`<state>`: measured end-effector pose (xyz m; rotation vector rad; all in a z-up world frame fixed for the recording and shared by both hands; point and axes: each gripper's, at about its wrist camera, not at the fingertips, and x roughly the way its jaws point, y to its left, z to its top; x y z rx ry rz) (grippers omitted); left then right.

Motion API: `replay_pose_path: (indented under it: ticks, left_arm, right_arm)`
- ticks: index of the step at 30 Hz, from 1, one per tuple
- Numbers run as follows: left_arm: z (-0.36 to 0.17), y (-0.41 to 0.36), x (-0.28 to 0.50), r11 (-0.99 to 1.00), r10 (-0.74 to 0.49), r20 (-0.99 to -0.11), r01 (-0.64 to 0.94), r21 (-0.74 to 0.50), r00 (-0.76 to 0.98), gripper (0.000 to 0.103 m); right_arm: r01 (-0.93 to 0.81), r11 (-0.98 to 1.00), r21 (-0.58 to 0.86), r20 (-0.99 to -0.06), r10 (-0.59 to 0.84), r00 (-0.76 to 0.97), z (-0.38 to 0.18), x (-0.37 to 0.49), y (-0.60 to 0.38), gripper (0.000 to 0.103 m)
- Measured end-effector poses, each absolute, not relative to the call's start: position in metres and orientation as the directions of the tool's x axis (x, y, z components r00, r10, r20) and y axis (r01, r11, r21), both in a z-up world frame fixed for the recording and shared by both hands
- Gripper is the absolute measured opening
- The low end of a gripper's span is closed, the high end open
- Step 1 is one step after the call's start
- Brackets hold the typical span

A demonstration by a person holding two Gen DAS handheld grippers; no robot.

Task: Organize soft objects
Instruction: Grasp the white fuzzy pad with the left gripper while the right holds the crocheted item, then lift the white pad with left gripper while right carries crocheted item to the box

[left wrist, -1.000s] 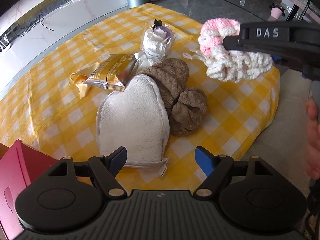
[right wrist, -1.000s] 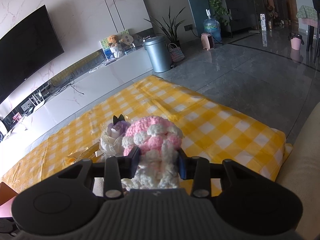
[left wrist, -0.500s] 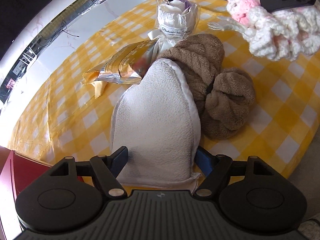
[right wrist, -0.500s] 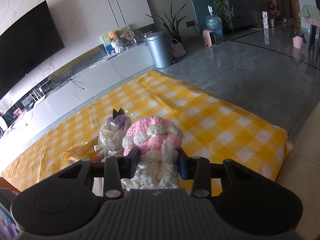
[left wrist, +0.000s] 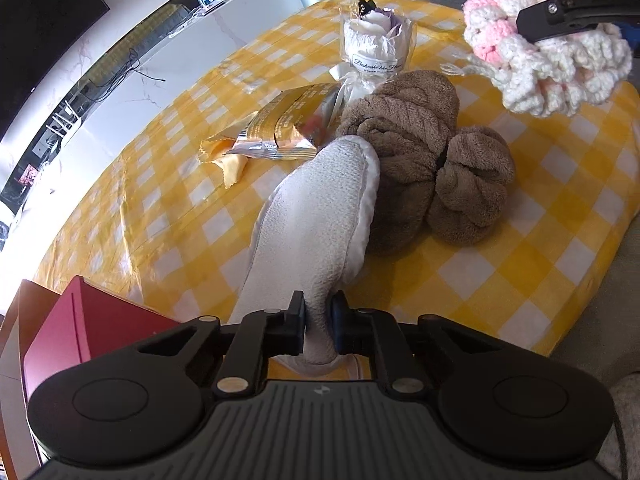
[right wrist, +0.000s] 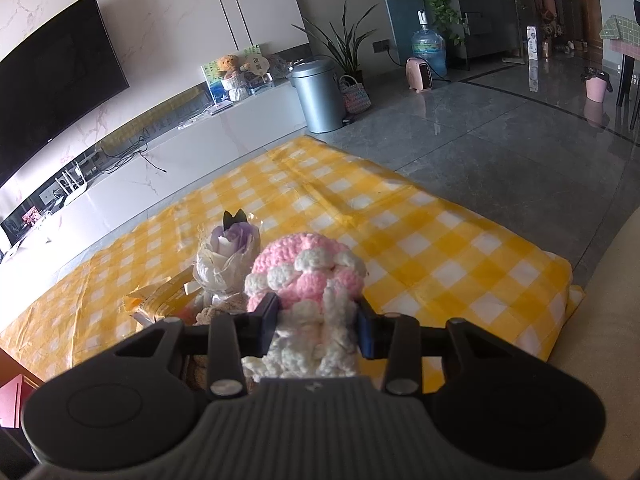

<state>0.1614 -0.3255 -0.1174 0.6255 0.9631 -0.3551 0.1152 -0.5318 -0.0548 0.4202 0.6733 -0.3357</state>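
Left fingers: just closed, pinching the white mitt's near edge.
Right fingers: clamped on the pink-and-white crochet piece.
Brown towel: beyond left fingers, touching the mitt.

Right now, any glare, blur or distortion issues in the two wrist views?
Left wrist view: the floor at the left edge is blown out white, sun glare streaks the tablecloth, fisheye bends the TV; the white mitt stays sharp. Right wrist view: sharp mid-frame, dark vignette at the corners, glossy floor reflections, walls curve; the crochet toy is evenly lit.
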Motion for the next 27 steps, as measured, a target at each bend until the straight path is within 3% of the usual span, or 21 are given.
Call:
replay_pose_path:
  ticks: [5, 11, 17, 27]
  left_arm:
    - [-0.088, -0.300, 0.155, 0.798, -0.172, -0.901, 0.593, 0.109, 0.398, 0.012]
    - [-0.046, -0.269, 0.137, 0.807, -0.260, -0.861, 0.589, 0.055, 0.437, 0.012]
    - [-0.024, -0.240, 0.135, 0.805, -0.370, -0.860, 0.583, -0.108, 0.352, 0.012]
    - [0.012, -0.186, 0.109, 0.812, -0.448, -0.805, 0.554, -0.184, 0.389, 0.012]
  right_arm:
    - [0.422, 0.870, 0.254, -0.664, -0.160, 0.731, -0.056, 0.116, -0.530, 0.039]
    - [0.408, 0.880, 0.243, -0.665, -0.155, 0.731, -0.055, 0.118, -0.527, 0.040]
    - [0.397, 0.885, 0.245, -0.661, -0.147, 0.736, -0.054, 0.118, -0.525, 0.040]
    - [0.281, 0.911, 0.303, -0.566, -0.066, 0.822, -0.027, 0.110, -0.503, 0.040]
